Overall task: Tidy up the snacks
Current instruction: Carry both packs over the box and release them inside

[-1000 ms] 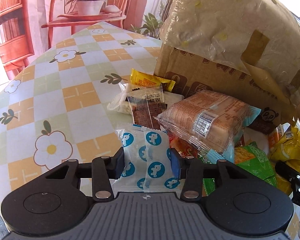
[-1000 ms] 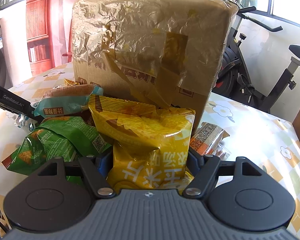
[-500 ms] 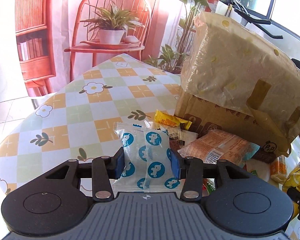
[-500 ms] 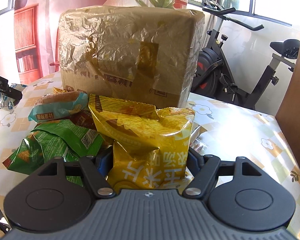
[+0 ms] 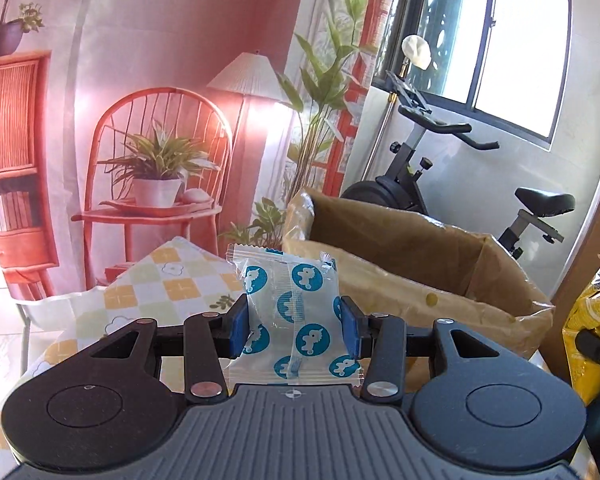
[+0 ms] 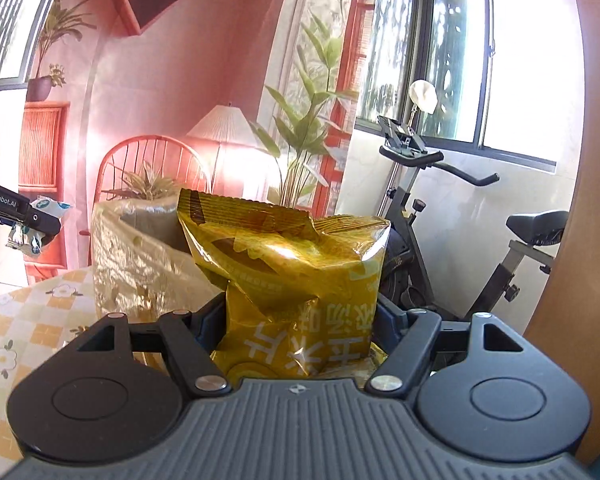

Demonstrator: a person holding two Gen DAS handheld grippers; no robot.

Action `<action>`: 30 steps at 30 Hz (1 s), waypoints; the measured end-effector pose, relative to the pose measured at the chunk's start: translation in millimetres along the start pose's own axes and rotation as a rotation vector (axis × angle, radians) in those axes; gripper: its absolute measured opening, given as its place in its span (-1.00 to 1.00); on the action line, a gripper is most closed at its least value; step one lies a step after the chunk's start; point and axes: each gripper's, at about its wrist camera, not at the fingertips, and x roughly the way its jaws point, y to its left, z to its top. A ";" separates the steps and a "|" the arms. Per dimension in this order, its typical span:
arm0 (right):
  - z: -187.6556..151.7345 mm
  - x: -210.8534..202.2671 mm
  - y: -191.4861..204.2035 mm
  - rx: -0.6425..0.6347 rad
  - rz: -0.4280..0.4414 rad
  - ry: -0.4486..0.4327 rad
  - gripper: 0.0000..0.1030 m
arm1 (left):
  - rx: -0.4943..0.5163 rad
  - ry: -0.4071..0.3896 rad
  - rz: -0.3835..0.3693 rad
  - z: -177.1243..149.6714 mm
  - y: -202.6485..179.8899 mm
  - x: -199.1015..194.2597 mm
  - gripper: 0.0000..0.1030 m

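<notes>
My left gripper (image 5: 294, 330) is shut on a clear packet with blue round prints (image 5: 292, 312), held upright in the air, level with the rim of the open cardboard box (image 5: 400, 264) just ahead and to the right. My right gripper (image 6: 300, 320) is shut on a yellow snack bag (image 6: 292, 280), held upright in front of the same box (image 6: 140, 256). The left gripper and its packet (image 6: 40, 220) show at the left edge of the right wrist view. The yellow bag (image 5: 588, 320) shows at the right edge of the left wrist view. The snack pile is out of view.
The table has a checked flower-print cloth (image 5: 148, 292) (image 6: 20, 320). An exercise bike (image 6: 460, 220) stands behind the box. A printed backdrop with a chair and plant hangs behind the table. A brown panel (image 6: 580, 240) rises at the right.
Both grippers have risen with their snacks from the pile to the height of the box's open top. The pile has dropped out of view.
</notes>
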 end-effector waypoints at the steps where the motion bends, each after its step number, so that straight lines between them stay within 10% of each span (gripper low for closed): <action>1: 12.8 4.7 -2.7 0.000 0.007 -0.013 0.44 | 0.013 -0.012 -0.015 9.5 -6.4 -0.1 -0.06; 17: 64.6 173.5 12.7 0.016 0.137 0.187 0.45 | 0.151 0.117 -0.106 86.9 -69.1 125.4 -0.06; 23: 57.5 197.6 0.3 0.162 0.184 0.278 0.69 | 0.125 0.158 -0.122 86.0 -59.0 151.2 0.37; 30: 64.3 176.3 -0.4 0.143 0.192 0.227 0.77 | 0.152 0.137 -0.111 82.2 -54.0 128.6 0.37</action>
